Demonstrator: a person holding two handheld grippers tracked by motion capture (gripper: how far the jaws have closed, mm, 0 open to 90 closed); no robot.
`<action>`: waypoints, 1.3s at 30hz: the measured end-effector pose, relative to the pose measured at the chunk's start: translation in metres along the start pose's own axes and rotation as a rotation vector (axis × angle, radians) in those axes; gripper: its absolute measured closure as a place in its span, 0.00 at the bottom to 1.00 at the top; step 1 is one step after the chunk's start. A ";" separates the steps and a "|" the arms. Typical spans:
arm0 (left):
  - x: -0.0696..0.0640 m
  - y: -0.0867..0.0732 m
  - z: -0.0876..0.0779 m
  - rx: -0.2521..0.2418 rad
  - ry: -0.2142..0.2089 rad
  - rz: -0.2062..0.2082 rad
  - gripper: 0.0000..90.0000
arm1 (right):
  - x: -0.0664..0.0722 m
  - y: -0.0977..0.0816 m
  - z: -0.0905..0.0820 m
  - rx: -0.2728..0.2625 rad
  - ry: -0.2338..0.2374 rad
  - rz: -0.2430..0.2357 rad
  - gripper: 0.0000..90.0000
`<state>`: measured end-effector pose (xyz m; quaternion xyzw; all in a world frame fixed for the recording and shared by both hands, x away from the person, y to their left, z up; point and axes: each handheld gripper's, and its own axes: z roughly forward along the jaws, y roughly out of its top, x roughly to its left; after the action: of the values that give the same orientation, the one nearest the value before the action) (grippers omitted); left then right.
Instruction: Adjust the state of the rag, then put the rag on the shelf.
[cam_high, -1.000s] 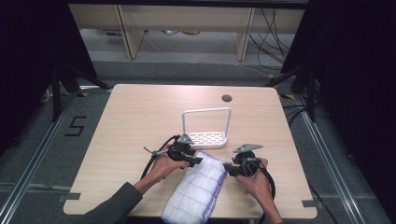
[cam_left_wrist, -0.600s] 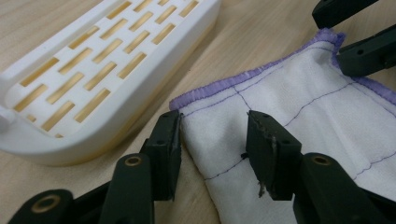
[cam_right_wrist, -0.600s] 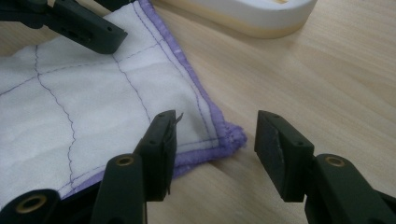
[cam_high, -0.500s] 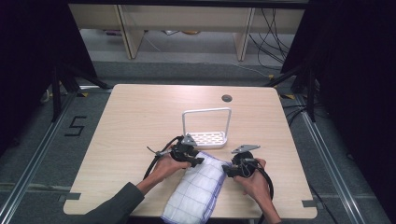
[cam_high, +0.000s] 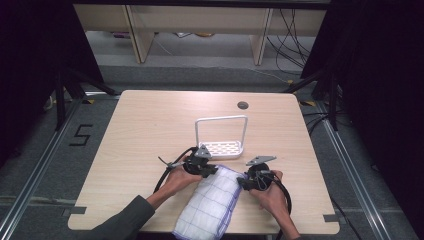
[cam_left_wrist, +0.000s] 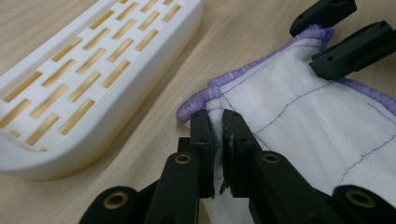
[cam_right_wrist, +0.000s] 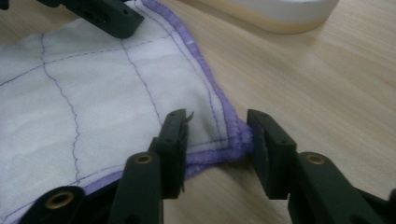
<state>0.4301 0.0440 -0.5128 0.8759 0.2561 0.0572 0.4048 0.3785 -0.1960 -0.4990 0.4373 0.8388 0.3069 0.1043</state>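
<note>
Folded white cloth with a thin purple grid and a purple stitched hem (cam_high: 212, 205) lies at the near edge of the pale wooden table (cam_high: 150, 130), its far end between the two hand-held claws, one cloth in all. Just beyond it stands a single white plastic slotted tray with a tall looped wire handle (cam_high: 222, 148), and nothing lies in the tray.

One far corner of the cloth sits inside the left gripper (cam_left_wrist: 215, 122), whose jaws have just been closing and now stand pressed together, pinching the hem fold between them. The other far corner lies between the jaws of the right gripper (cam_right_wrist: 217, 135); these have also just been closing, yet they are spread on either side of the purple edge, one at the bunched hem, the other clear of the fabric. Two grippers, each in one hand, rest low at the table.
</note>
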 end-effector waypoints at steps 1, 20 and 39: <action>0.000 0.000 0.000 0.000 0.000 0.000 0.93 | 0.000 0.000 0.000 0.000 0.000 0.000 0.68; 0.000 -0.001 -0.005 -0.015 -0.005 -0.006 0.94 | 0.003 0.000 -0.002 -0.031 0.023 -0.071 0.93; -0.013 0.012 -0.060 -0.142 -0.036 0.003 0.95 | 0.015 0.015 -0.045 -0.175 0.039 -0.137 0.95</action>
<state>0.4055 0.0720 -0.4620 0.8464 0.2427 0.0603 0.4702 0.3596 -0.1962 -0.4528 0.3623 0.8385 0.3797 0.1466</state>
